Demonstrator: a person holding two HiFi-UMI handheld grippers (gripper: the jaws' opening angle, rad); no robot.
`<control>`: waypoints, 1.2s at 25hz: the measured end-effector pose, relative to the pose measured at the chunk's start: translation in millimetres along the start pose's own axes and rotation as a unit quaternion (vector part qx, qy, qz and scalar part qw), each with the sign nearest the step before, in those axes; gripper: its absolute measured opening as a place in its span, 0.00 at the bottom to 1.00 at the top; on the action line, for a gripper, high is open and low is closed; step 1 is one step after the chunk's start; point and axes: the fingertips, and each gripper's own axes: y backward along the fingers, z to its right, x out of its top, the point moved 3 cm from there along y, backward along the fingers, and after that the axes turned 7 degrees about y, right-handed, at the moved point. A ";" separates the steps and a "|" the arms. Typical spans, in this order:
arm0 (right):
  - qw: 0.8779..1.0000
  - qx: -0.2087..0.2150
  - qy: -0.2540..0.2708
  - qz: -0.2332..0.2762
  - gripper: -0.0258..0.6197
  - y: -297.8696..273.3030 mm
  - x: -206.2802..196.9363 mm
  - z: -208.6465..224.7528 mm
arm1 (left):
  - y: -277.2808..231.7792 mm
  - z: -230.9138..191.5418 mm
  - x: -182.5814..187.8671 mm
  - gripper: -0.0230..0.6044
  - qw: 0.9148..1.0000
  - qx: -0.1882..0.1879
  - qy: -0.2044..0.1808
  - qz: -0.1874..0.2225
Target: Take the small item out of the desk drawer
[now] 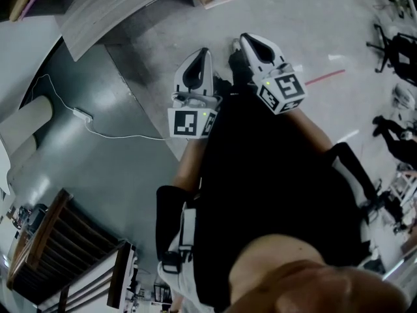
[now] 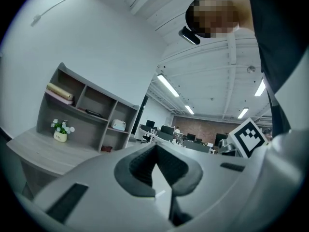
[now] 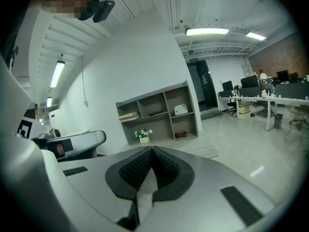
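Left claw: your left gripper (image 2: 155, 148) has its jaws together at the tips, and nothing sits between the pads.
Right claw: your right gripper (image 3: 151, 150) is likewise closed and empty.
Reason for closure: neither claw has anything to carry, so closed jaws suit a carrying posture.
Hold: you keep both grippers close in front of your torso, side by side and pointing away from you, above the floor (image 1: 313, 31). This reads as an approach stance, not a working one.
Small item: it appears in no view. No drawer appears either, so judge the small item to be inside the drawer, with the task not yet begun.
Desk: the desk (image 2: 41, 153) has a wood-grain top, with a shelf unit (image 2: 89, 112) standing on it.
Head view only: it shows the two grippers together, their marker cubes (image 1: 189, 122) facing you, and a white cable (image 1: 111, 134) lying on the darker floor to your left. The wood-grain slab at its top edge is probably the same desk, but the angle is too steep to confirm.
Gripper views only: they show the pads meeting, the shelf compartments and a flower pot (image 3: 143, 135) on the desk. Neither shows the desk front, where a drawer would be.
Next move: face the desk front before you open either claw.
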 end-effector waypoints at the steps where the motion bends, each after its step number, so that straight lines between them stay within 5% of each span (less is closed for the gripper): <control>1: 1.000 0.000 0.000 0.000 0.04 -4.5 0.6 2.7 | -2.4 -2.8 -0.2 0.03 1.000 0.002 0.001 0.000; 30: 0.997 0.014 -0.007 -0.071 0.04 -178.4 -37.5 147.1 | -177.8 -70.1 -0.3 0.03 0.998 0.053 0.020 -0.008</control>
